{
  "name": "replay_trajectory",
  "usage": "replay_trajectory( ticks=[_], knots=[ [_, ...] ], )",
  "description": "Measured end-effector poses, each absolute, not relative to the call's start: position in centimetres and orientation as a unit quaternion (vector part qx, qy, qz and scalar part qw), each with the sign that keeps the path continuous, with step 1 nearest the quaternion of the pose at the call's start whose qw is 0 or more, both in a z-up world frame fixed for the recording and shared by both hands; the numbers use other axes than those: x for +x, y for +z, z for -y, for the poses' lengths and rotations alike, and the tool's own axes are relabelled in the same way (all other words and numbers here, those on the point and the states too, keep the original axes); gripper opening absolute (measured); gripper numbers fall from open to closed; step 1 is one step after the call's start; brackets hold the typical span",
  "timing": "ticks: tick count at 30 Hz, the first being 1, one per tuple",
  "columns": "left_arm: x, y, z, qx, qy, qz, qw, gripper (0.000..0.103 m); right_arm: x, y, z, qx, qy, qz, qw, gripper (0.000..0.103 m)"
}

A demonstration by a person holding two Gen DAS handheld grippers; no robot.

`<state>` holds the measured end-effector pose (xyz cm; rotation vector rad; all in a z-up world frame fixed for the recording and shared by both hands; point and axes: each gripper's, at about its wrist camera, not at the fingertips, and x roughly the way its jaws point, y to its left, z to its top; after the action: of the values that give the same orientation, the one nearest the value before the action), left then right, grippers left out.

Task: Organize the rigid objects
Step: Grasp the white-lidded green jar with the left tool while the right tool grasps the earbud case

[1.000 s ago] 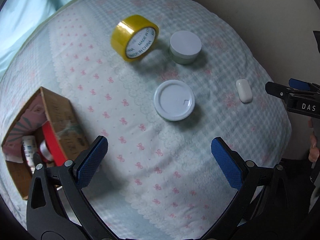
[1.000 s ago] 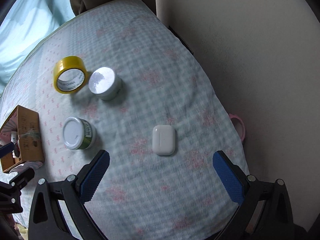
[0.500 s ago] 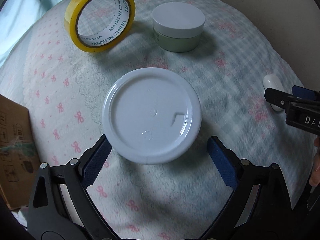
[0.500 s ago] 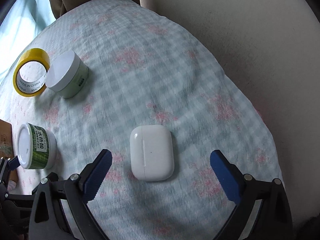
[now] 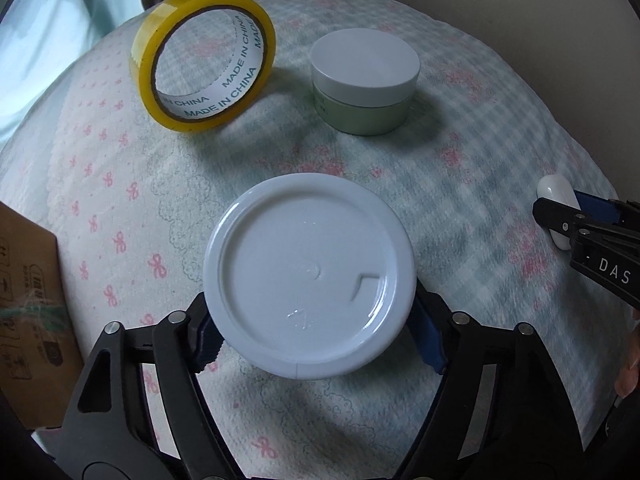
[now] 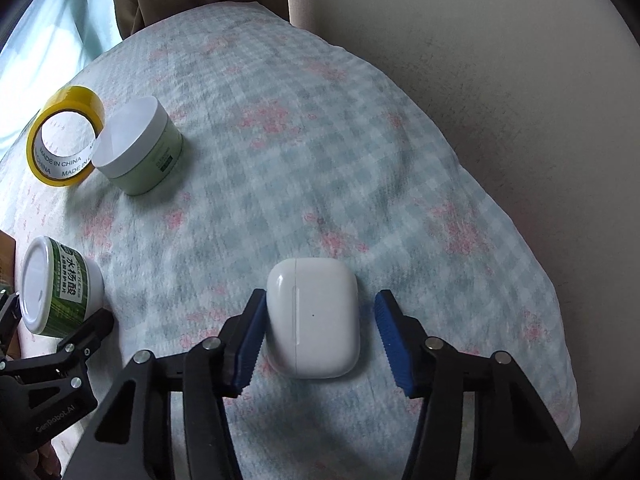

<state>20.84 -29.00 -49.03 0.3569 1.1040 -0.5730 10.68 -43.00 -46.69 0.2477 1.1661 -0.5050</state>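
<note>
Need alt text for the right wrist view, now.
Right gripper straddles a white earbud case on a checked cloth, left pad touching, right pad apart. Far left: tape roll, green jar, labelled tub.

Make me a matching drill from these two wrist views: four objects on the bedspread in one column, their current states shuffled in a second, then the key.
Things
1. yellow roll of packing tape
2. pale green cream jar with a flat white lid
3. white-lidded tub with a green printed label
4. white rounded earbud case

States
A. between the blue pads of the left gripper
B. lying flat between the right gripper fingers, a gap on one side
C. tilted up on its edge
D. standing free, no gripper around it

Pairs: 1-C, 2-D, 3-A, 4-B
</note>
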Motion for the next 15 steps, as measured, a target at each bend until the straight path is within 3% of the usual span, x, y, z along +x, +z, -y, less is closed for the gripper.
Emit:
replay_trajectory(
  ticks=[15],
  knots=[
    [21.58,-48.29,28.05,0.151,-0.27,-0.51,0.803,0.068,11.22,-46.57,42.6,0.093,-0.234,-0.548,0.797,0.041]
  ],
)
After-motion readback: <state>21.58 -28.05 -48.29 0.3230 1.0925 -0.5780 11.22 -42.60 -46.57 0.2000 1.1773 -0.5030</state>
